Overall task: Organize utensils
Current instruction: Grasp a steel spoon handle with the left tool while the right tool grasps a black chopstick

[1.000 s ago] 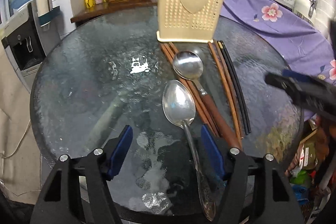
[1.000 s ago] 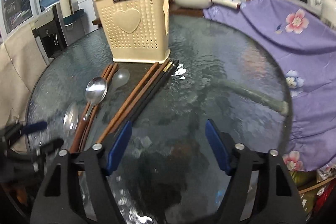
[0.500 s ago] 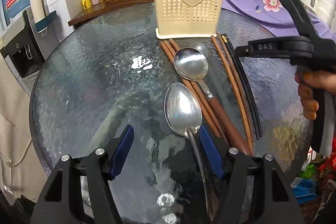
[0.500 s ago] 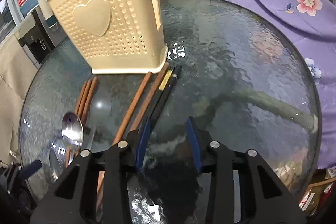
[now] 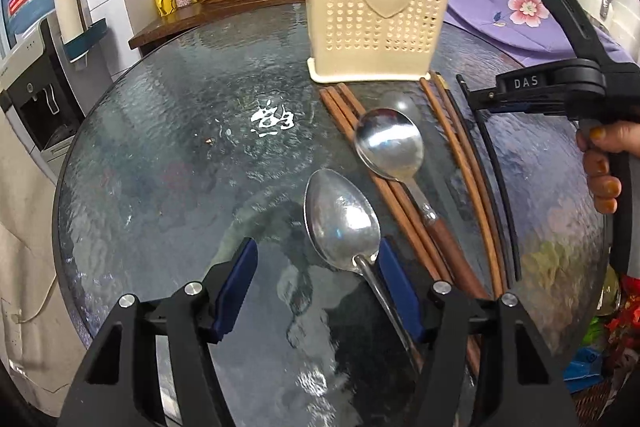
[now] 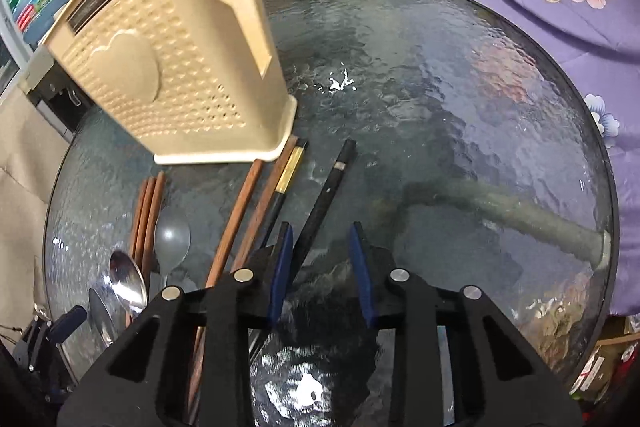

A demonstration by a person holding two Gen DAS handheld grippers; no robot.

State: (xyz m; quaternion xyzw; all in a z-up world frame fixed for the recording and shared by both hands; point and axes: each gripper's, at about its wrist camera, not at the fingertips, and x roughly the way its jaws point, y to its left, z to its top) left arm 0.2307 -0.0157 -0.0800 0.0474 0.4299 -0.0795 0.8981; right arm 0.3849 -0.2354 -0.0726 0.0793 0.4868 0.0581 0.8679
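Left claw [image 5: 314, 283]: pads spread wide, nothing between them but the handle of the nearest steel spoon [image 5: 340, 223], which runs just inside the right pad [image 5: 400, 291]; can't tell if it touches. The bowl of that spoon sits just ahead of the claw, toward its right pad.

Ahead and right of the left claw: a bundle of brown wooden chopsticks [image 5: 384, 183] lies diagonal on the round glass table [image 5: 160, 147], with a wooden-handled spoon [image 5: 390, 143] resting on top of them. Further right, a pair of brown chopsticks [image 5: 460, 163], then a black chopstick [image 5: 500, 179] at the outer edge.

Straight ahead, at the far ends of the utensils: a cream perforated utensil holder [image 5: 376, 11] with a heart emblem, upright, with the chopstick tips right at its base.

Right claw [image 6: 322, 267]: pads part-spread, not pressed together. One black chopstick [image 6: 324, 199] enters the gap next to the left pad [image 6: 280, 267]; looks like contact on that side, clear space to the right pad, so not pinched. A second black chopstick with a gold band [image 6: 286, 179] lies just left of the claw, then the two brown ones [image 6: 240, 211]. The holder is ahead and left of the claw. The spoons [image 6: 128, 283] lie far left, near the left claw's tip.
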